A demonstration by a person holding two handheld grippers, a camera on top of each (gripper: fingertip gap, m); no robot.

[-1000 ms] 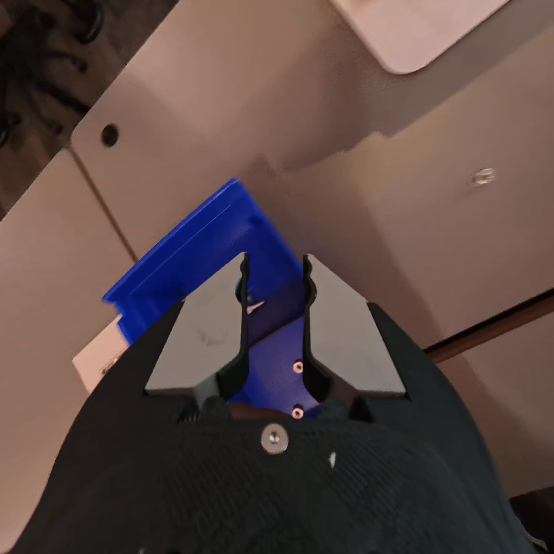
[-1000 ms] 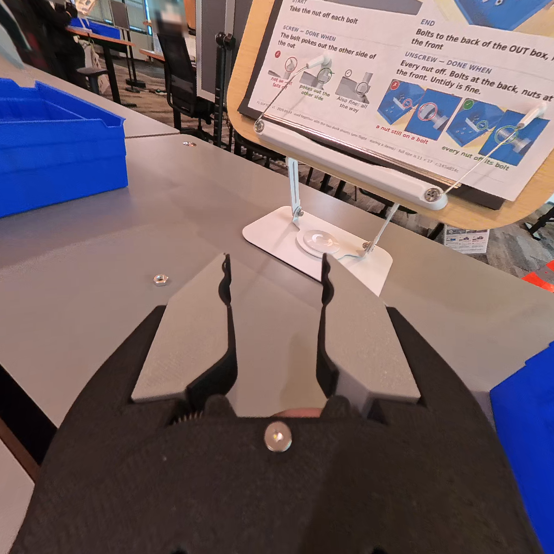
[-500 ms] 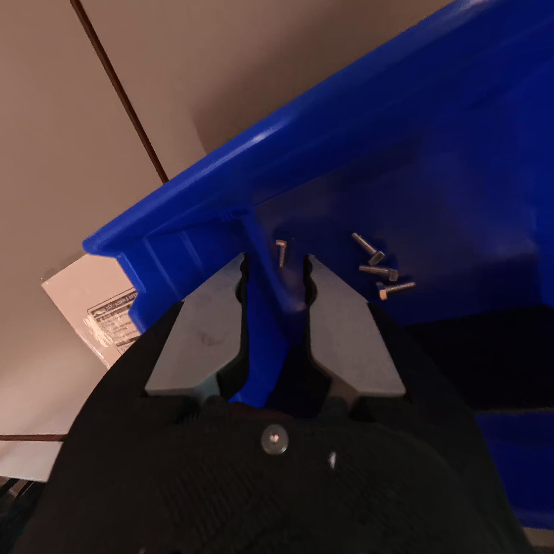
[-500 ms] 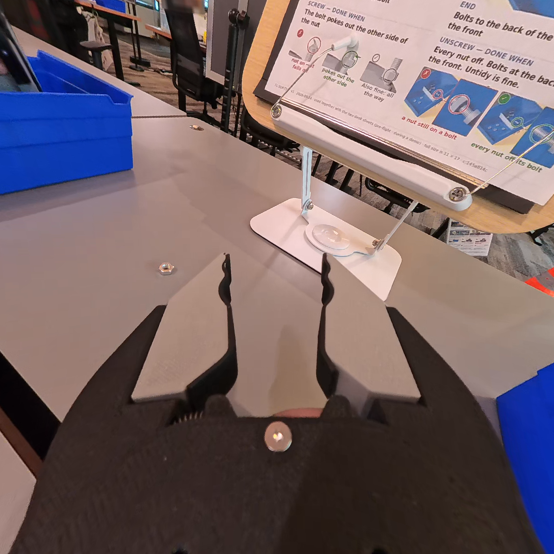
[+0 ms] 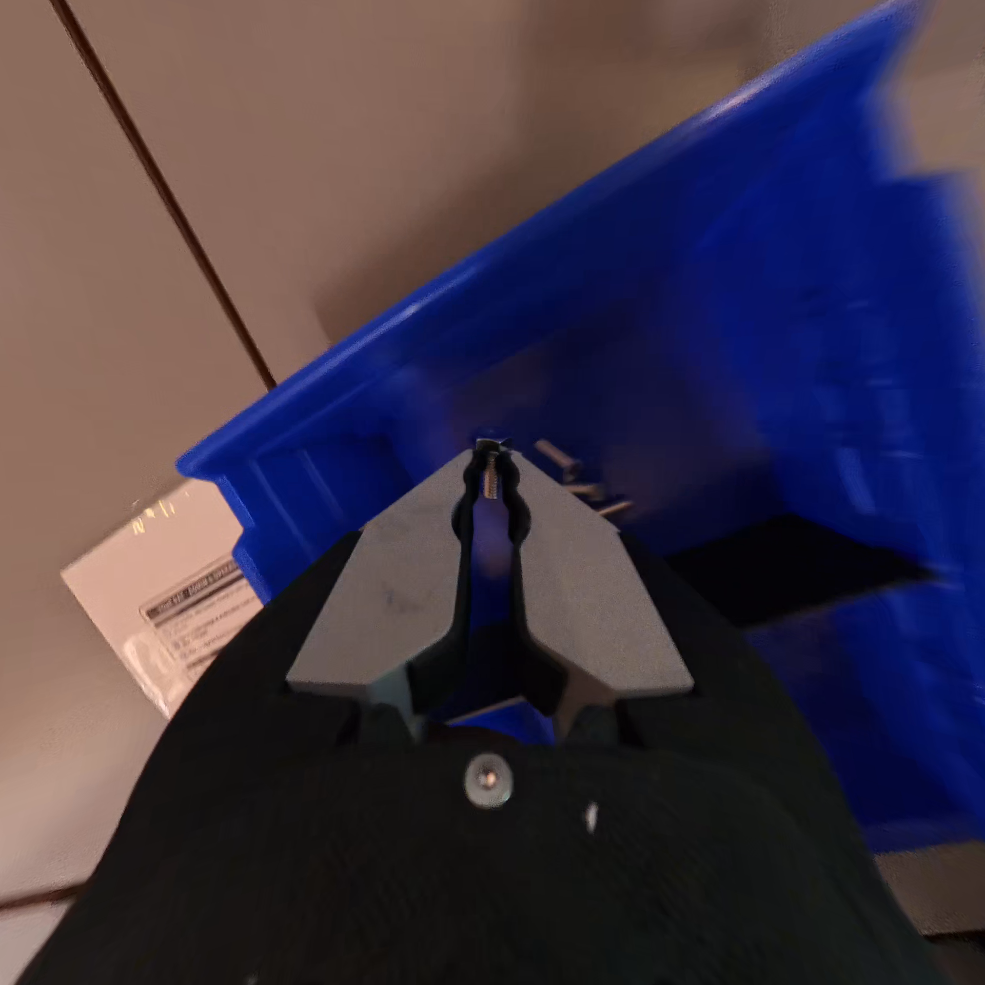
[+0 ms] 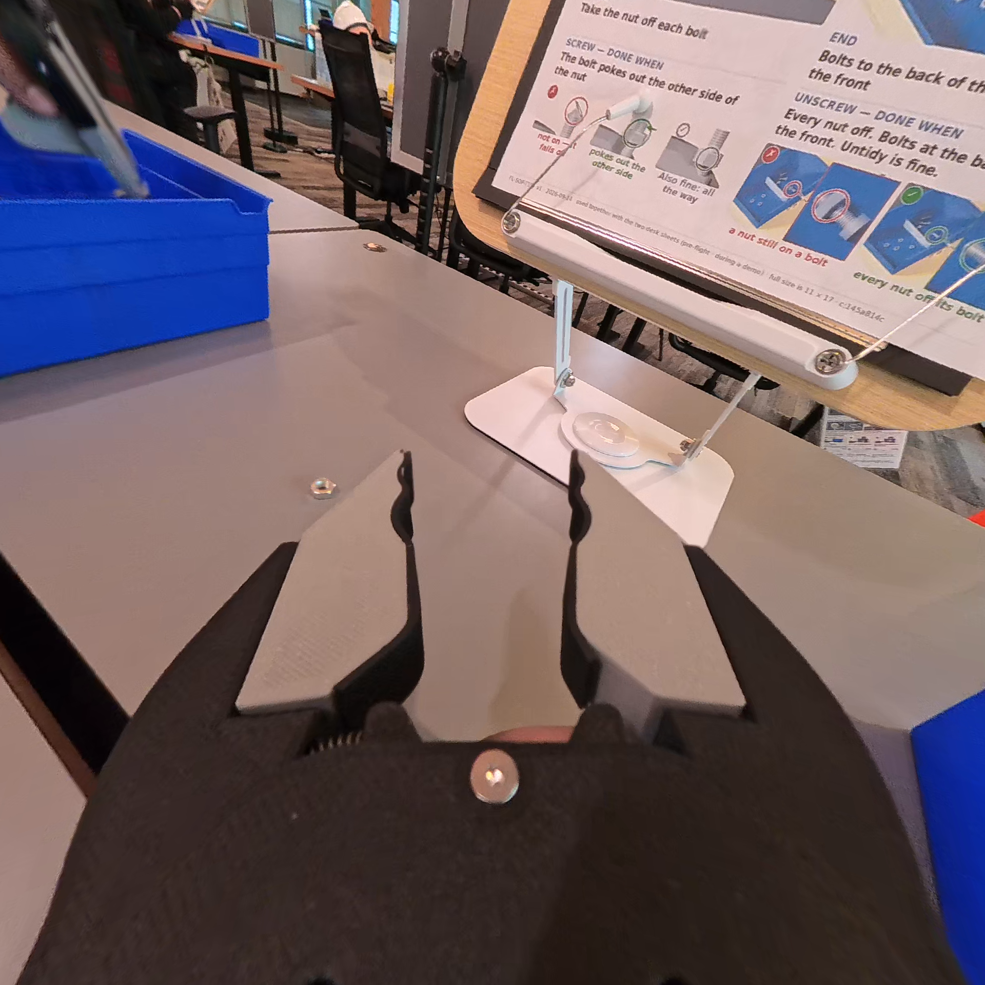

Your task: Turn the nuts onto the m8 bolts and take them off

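Note:
In the left wrist view my left gripper (image 5: 490, 459) is inside a blue bin (image 5: 666, 298) and shut on a small silver bolt (image 5: 489, 479), pinched at the fingertips with its head forward. Three more bolts (image 5: 578, 482) lie on the bin floor just to the right. In the right wrist view my right gripper (image 6: 487, 463) is open and empty above the grey table (image 6: 186, 426). A loose silver nut (image 6: 322, 487) lies on the table just left of its left fingertip. The left gripper (image 6: 90, 128) shows blurred at the far left, reaching into the blue bin (image 6: 133, 277).
A white stand (image 6: 597, 442) holding a printed instruction sheet (image 6: 746, 133) rises ahead of the right gripper. A second blue bin's corner (image 6: 954, 799) is at the right edge. A white labelled card (image 5: 160, 591) lies beside the left bin. Chairs and desks stand beyond the table. Across from one pair of fingers to the other is roughly 45 cm.
My left gripper went into the blue bin and closed on a bolt; it was open half a second ago. The right gripper stayed open and barely shifted.

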